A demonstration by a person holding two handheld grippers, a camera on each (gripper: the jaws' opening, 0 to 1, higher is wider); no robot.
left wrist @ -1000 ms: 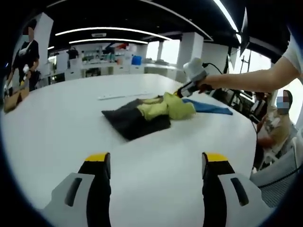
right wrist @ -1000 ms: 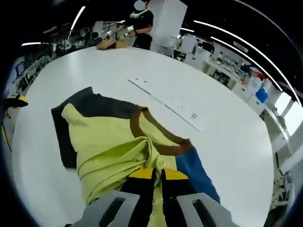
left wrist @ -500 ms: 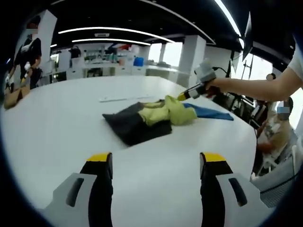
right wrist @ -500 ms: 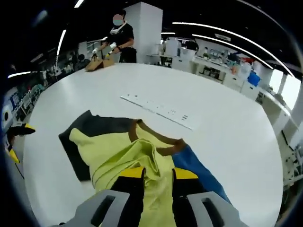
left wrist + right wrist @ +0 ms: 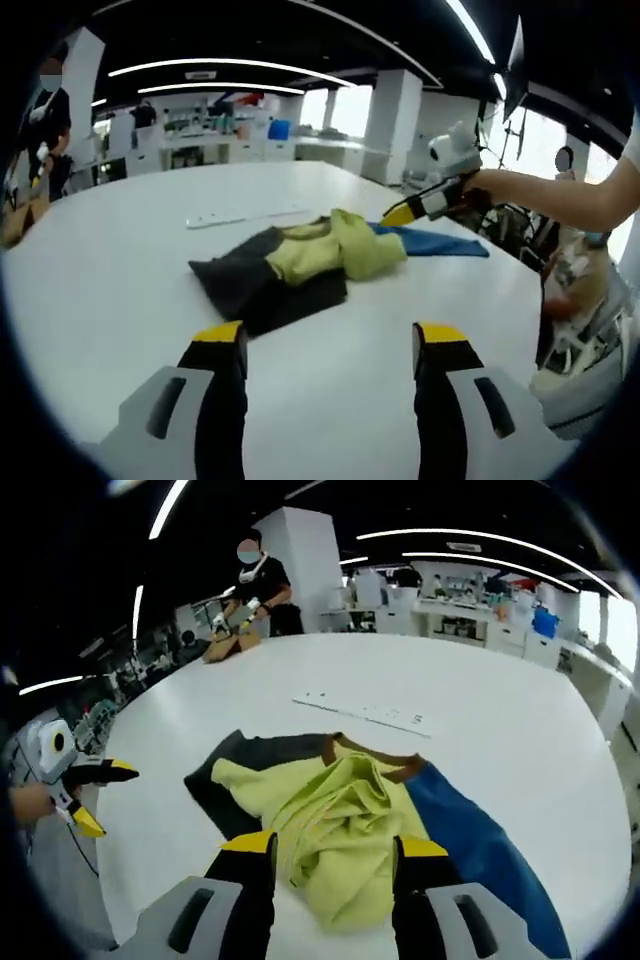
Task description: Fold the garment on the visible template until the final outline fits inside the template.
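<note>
A crumpled garment lies on the white round table (image 5: 120, 260), with a yellow-green heap (image 5: 340, 810), a dark grey part (image 5: 235, 770), a blue part (image 5: 480, 830) and a brown collar (image 5: 375, 765). My right gripper (image 5: 335, 850) stands open just short of the yellow-green heap, gripping nothing. In the left gripper view the garment (image 5: 300, 260) is mid-table, and the right gripper (image 5: 405, 213), held by a hand, hovers above its blue end (image 5: 430, 243). My left gripper (image 5: 330, 340) is open, well back from the dark edge. It enters the right gripper view as the left gripper (image 5: 100, 795).
A long white strip (image 5: 365, 712) lies on the table beyond the garment. At the far edge a person (image 5: 255, 580) handles a cardboard box (image 5: 225, 645). Another person sits past the table's edge (image 5: 570, 290). Bare tabletop surrounds the garment.
My right gripper was shut on the yellow-green cloth; it has opened, let go and drawn back. The cloth has dropped into a heap. My left gripper stays open, shifted a little.
</note>
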